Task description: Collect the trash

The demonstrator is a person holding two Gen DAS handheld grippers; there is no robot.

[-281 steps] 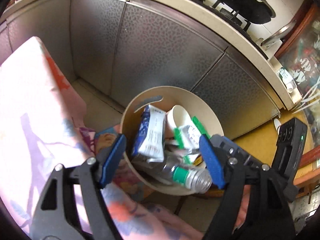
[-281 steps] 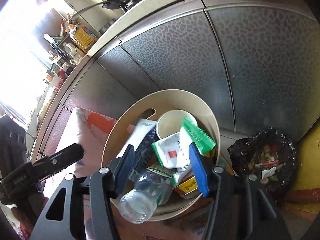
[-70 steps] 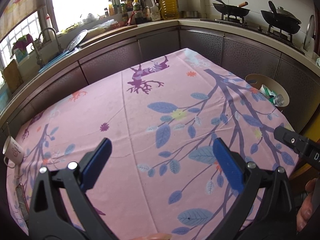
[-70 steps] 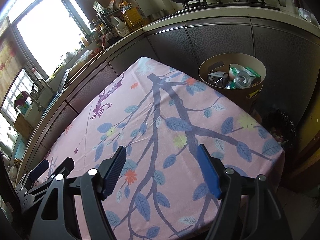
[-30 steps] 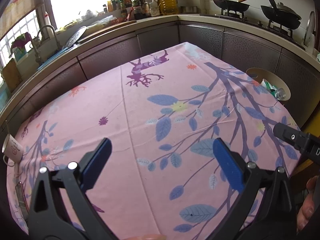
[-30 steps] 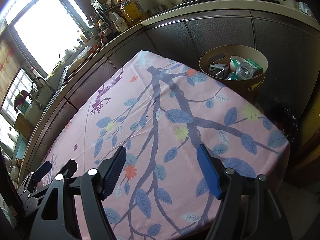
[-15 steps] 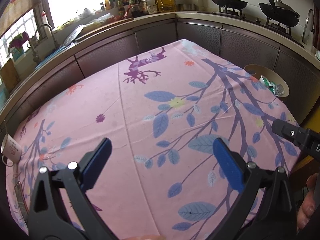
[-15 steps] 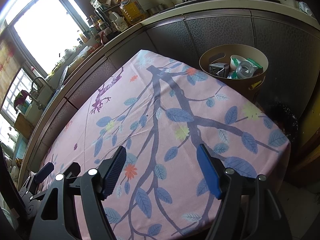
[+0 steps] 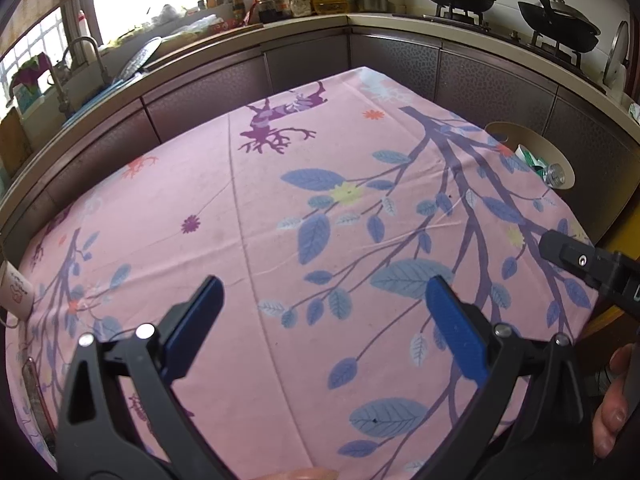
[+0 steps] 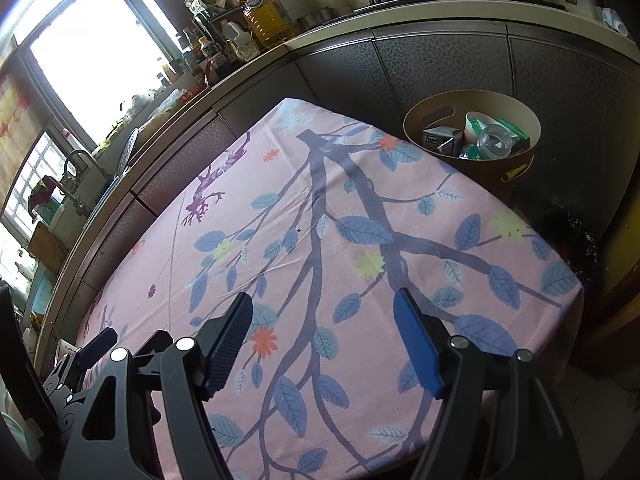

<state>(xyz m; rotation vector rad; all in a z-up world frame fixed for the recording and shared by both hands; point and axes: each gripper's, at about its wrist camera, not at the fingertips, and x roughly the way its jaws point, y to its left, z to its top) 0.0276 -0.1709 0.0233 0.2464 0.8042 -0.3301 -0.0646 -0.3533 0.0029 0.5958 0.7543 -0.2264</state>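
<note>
A round beige bin (image 10: 516, 168) stands on the floor past the table's far right corner; in the left wrist view the bin (image 9: 532, 136) shows at the right edge. Inside it lie a clear plastic bottle (image 10: 496, 141), a grey carton (image 10: 440, 140), a paper cup and green-and-white wrappers. Over the near part of the pink leaf-print tablecloth (image 9: 256, 208) my left gripper (image 9: 320, 328) hangs open, with nothing between its blue pads. My right gripper (image 10: 324, 340) is open too, above the cloth (image 10: 320, 240) and well short of the bin.
A dark-fronted counter runs round the back with woks (image 9: 560, 24) on a hob, oil bottles (image 10: 268, 20) and a sink tap (image 9: 86, 46). A black bag of scraps (image 10: 576, 240) sits on the floor beside the table. A hand (image 9: 612, 408) shows at lower right, a mug (image 9: 14, 288) at far left.
Both grippers stay open and nearly still over the last second. Nine seconds ago both hung right over the bin's trash; now they are back above the table.
</note>
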